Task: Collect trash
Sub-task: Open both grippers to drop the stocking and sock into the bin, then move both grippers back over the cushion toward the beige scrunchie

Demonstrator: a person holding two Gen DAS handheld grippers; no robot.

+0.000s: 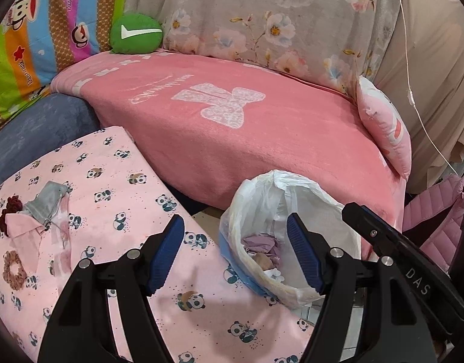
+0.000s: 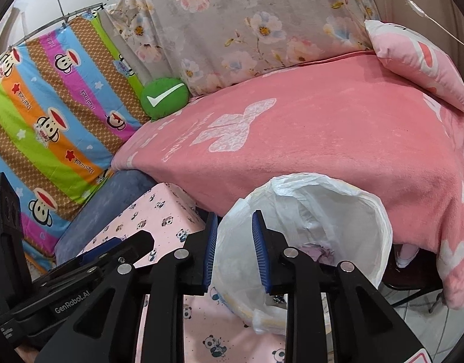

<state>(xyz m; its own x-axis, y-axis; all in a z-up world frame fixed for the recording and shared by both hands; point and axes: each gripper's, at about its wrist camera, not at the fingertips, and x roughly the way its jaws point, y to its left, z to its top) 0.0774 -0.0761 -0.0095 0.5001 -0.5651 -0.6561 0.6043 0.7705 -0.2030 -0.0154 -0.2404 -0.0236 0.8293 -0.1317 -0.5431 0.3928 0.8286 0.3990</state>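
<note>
Trash remaining looks to be the grey wrapper (image 1: 49,201) at mid-left of the left wrist view, on the panda-print cloth (image 1: 123,187), lying diagonally, well left of the left gripper (image 1: 235,254), which is spread wide, empty. Right gripper (image 2: 233,252) is part-open w/ nothing between pads, at the lined bin (image 2: 380,211) rim. Left hand is nearer, I'd judge. Scrunchie (image 1: 14,269) sits below it. Pink blanket (image 1: 262,139) behind.
</note>
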